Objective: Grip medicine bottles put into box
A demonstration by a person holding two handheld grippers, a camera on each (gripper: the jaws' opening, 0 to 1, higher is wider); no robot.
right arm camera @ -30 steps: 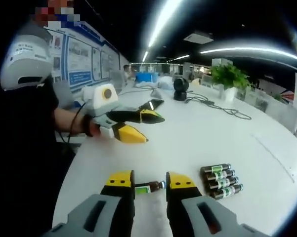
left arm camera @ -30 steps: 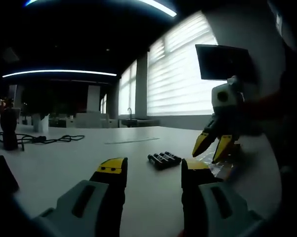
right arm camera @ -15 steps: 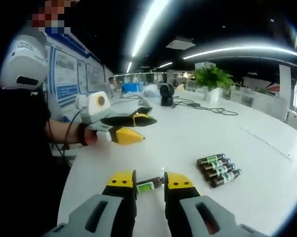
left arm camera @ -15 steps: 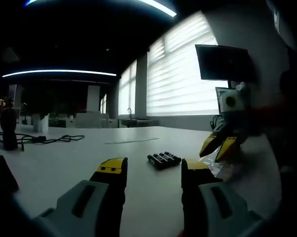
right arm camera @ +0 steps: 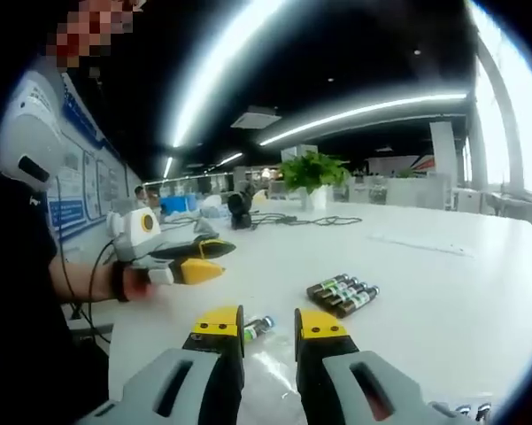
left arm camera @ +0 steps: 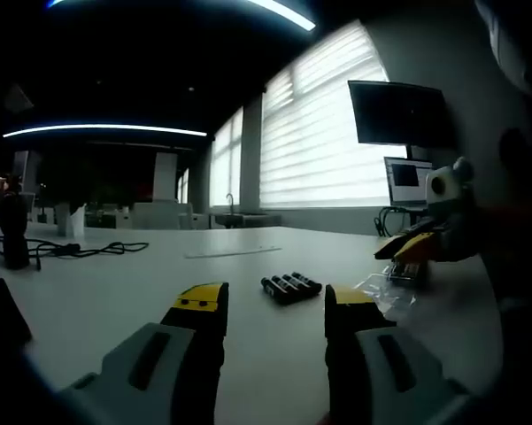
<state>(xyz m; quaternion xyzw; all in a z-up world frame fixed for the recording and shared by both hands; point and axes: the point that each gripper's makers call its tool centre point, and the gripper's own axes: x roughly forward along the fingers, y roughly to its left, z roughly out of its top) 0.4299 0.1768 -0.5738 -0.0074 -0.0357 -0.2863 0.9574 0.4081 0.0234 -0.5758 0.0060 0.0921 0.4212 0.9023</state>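
Four medicine bottles (right arm camera: 341,295) lie side by side in a tight row on the white table (right arm camera: 443,292), dark brown with green-and-white labels whose print is too small to read. In the left gripper view the same row (left arm camera: 291,286) sits on the tabletop (left arm camera: 115,292) a little ahead of the jaws.

A fifth, single bottle (right arm camera: 258,328) lies on the table just beyond the right gripper (right arm camera: 270,321), in line with the gap between its yellow-tipped jaws, which stand parted and hold nothing. It rests on the edge of a crinkled clear plastic sheet (right arm camera: 270,376). The left gripper (left arm camera: 274,299) is likewise spread, with bare table between its jaws; it also shows in the right gripper view (right arm camera: 199,258), held in a hand (right arm camera: 133,282) off to the left.

The room is a dim open office with long ceiling light strips (right arm camera: 363,108). A potted plant (right arm camera: 312,170) and black cables (right arm camera: 292,220) sit on the far side of the table. Blinds cover bright windows (left arm camera: 314,133), beside a dark wall monitor (left arm camera: 400,112). Blue wall posters (right arm camera: 71,159) carry writing that cannot be read.
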